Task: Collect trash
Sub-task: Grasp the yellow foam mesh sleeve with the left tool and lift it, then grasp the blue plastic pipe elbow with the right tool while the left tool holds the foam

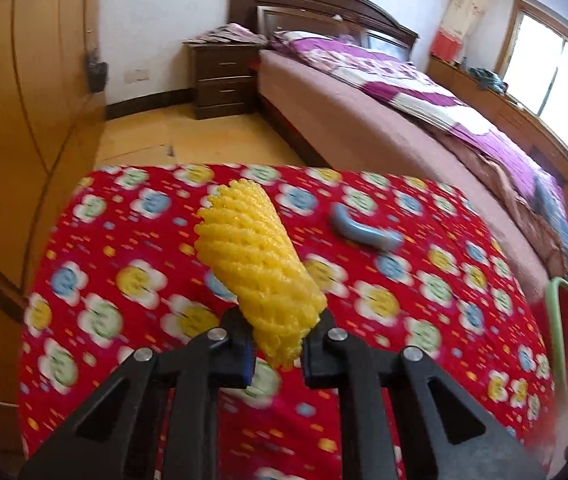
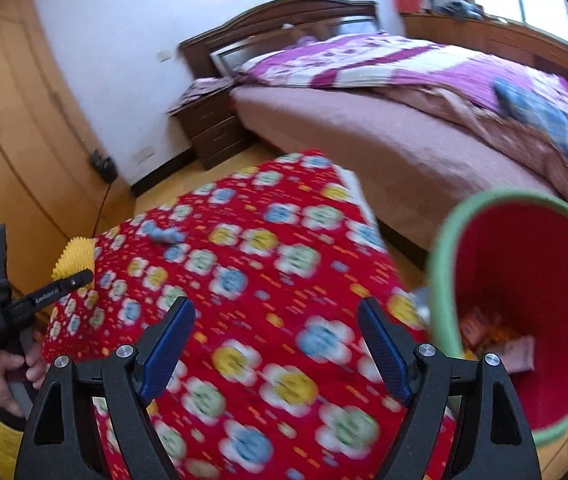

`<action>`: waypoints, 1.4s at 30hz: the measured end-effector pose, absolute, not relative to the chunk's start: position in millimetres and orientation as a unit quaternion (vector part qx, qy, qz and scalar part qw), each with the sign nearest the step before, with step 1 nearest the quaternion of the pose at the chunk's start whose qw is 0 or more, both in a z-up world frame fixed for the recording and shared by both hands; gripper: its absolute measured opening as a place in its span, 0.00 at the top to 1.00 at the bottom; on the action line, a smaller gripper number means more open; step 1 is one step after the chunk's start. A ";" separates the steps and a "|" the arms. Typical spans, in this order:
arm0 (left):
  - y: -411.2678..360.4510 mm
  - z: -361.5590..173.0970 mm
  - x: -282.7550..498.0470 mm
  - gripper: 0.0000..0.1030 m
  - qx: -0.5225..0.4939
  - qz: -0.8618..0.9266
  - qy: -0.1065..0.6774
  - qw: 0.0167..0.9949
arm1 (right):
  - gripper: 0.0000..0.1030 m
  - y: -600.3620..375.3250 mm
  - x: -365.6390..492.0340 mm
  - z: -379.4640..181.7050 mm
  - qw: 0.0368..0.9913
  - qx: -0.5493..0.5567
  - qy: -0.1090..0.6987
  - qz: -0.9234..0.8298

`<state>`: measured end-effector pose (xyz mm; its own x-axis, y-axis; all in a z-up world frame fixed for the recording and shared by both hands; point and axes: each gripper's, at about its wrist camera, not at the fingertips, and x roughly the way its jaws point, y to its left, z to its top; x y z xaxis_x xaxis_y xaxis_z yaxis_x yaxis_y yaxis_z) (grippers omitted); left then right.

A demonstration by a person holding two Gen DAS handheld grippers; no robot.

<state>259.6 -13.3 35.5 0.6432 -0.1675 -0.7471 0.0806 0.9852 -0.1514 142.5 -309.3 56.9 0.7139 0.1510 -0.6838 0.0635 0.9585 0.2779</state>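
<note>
Left wrist view: the left tongs (image 1: 274,344) pinch the lower end of a yellow foam net (image 1: 258,268), a ribbed tube tilted up over the bench (image 1: 124,216), which wears a red flowered cloth. A curved blue-grey piece (image 1: 363,230) lies on the cloth beyond. Only a green rim sliver of the bin (image 1: 563,304) shows at right.

Right wrist view: the right tongs (image 2: 276,348) stand spread, nothing between them. The bin (image 2: 443,264) shows fully here, red inside, wrappers (image 2: 499,340) at the bottom. At far left a hand (image 2: 12,368) grips the left tool.
</note>
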 end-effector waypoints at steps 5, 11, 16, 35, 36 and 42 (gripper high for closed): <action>4.0 24.8 275.7 0.85 -0.068 -0.045 0.413 0.907 | 0.18 -260.9 192.9 60.4 0.916 0.098 0.384 0.068; 15.5 5.2 281.5 0.85 -0.089 -0.029 0.409 0.908 | 0.18 -211.3 249.0 40.3 0.907 0.051 0.404 0.105; 24.4 -2.8 281.3 0.85 -0.094 -0.023 0.413 0.906 | 0.18 -181.0 291.1 12.5 0.904 0.005 0.415 0.102; 32.0 -14.3 274.2 0.85 -0.117 -0.019 0.409 0.905 | 0.39 -145.2 340.8 -23.9 0.893 -0.057 0.429 0.123; 32.0 -14.2 274.2 0.85 -0.117 -0.019 0.409 0.905 | 0.41 -144.8 339.2 -24.7 0.893 -0.059 0.429 0.122; 31.8 -12.6 272.1 0.85 -0.116 -0.018 0.403 0.908 | 0.74 -139.0 328.9 -23.4 0.892 -0.067 0.428 0.130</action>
